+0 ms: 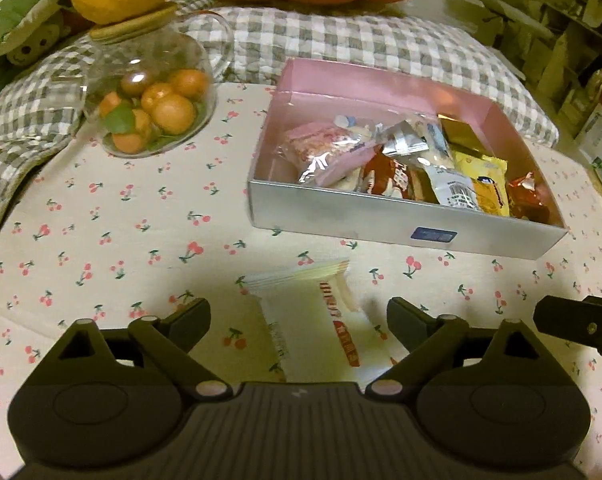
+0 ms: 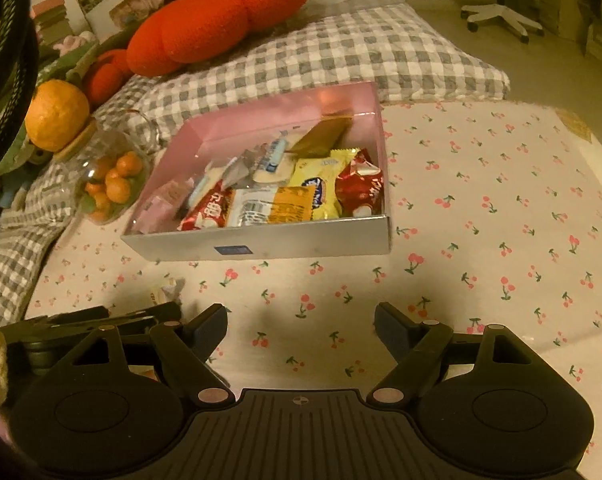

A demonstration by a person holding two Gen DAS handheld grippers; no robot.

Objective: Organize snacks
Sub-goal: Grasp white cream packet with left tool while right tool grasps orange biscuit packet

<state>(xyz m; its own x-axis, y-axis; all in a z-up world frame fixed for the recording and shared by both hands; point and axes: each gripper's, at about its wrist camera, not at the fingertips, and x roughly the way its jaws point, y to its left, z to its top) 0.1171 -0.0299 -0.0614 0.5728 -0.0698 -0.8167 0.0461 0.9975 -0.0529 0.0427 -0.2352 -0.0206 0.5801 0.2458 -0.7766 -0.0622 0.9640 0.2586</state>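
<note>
My left tongs [image 1: 299, 316], spread wide and empty, straddle the white wafer packet [image 1: 313, 320], long axis toward 12 o'clock; right tongs [image 2: 301, 324], also wide and empty, sit farther off.

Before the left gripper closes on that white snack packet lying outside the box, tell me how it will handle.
The white snack packet is a thin crimped film wrapper, so probably light and crinkly, flexing rather than staying stiff. Its glossy surface may slip between the fingers of the open left gripper. It lies flat on the cherry-print cloth, so it should slide, not roll, when nudged.

A snack packet [image 1: 309, 320] lies before the box [image 1: 401, 228] of snacks, a jar [image 1: 149, 92] to its left
</note>
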